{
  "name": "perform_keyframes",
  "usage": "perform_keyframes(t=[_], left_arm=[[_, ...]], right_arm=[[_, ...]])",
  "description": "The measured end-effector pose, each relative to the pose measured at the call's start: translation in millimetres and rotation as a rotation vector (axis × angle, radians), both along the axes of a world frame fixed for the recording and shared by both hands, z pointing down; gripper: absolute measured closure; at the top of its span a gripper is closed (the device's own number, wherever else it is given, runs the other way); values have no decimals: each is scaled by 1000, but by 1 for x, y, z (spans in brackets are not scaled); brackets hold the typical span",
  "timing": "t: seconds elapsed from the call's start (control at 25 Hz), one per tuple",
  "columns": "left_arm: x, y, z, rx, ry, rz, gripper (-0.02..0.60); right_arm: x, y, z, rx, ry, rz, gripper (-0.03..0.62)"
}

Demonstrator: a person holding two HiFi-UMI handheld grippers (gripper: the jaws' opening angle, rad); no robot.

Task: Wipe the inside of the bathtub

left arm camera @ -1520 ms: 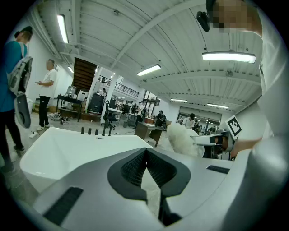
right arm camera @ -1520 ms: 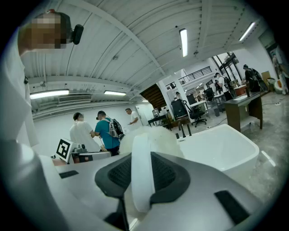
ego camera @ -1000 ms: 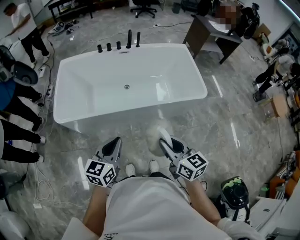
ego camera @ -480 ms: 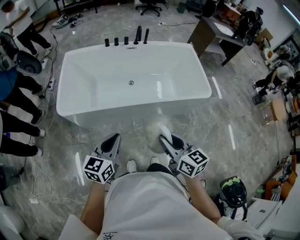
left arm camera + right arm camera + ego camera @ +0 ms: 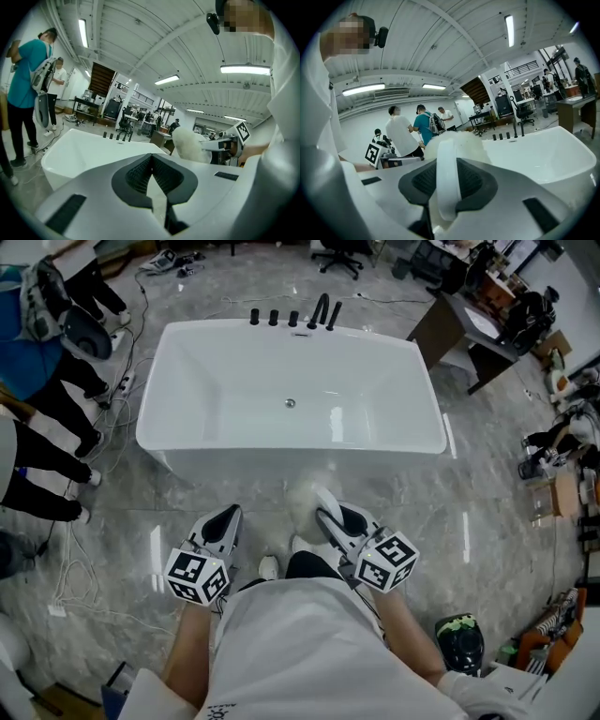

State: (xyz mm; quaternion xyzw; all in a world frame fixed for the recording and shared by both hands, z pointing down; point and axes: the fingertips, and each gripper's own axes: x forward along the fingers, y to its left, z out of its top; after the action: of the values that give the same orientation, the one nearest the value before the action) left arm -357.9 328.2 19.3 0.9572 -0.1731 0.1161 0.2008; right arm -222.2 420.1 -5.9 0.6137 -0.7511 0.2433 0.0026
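- bathtub (image 5: 187, 371): white, rectangular, freestanding on the grey marble floor (image 5: 487, 521); inside looks bare, with a small drain (image 5: 290, 403) in the middle of the bottom; a row of black tap fittings (image 5: 292, 317) stands on the far rim.
- left gripper (image 5: 223, 521): held low in front of the person's white shirt (image 5: 300, 652), on the near side of the tub and clear of it; in the left gripper view the ribbed black pads (image 5: 136, 176) meet at their tips with nothing between them.
- right gripper (image 5: 328, 514): held beside the left one, pointing toward the tub's near wall; in the right gripper view the jaws are clamped on the white strap-like handle (image 5: 445, 183) of the duster.
- white fluffy duster (image 5: 305, 501): its head sticks out past the right jaw tips, over the floor just short of the tub's near wall, not inside the tub.
- marker cubes: one on the back of each gripper, left (image 5: 199, 578) and right (image 5: 387, 562).
- person's shoes (image 5: 268, 566): on the floor between the two grippers, below them.
- bystanders (image 5: 37, 456): standing at the left end of the tub, cables on the floor near them.
- dark desk (image 5: 469, 334): beyond the tub's right far corner.
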Motion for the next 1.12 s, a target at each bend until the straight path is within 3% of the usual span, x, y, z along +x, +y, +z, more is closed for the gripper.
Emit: perform_keyframes(t=[0.28, 0.52, 0.84, 1.12], left_arm=[[-23, -10, 12, -34, -27, -69, 571], [-18, -33, 24, -56, -37, -105, 571], [53, -77, 28, -56, -56, -73, 571], [118, -118, 31, -48, -109, -83, 571]], right_arm=[[-1, -34, 3, -9, -16, -55, 494], [20, -67, 11, -14, -23, -61, 494], [94, -99, 36, -44, -63, -31, 494], [152, -138, 62, -105, -96, -88, 494]])
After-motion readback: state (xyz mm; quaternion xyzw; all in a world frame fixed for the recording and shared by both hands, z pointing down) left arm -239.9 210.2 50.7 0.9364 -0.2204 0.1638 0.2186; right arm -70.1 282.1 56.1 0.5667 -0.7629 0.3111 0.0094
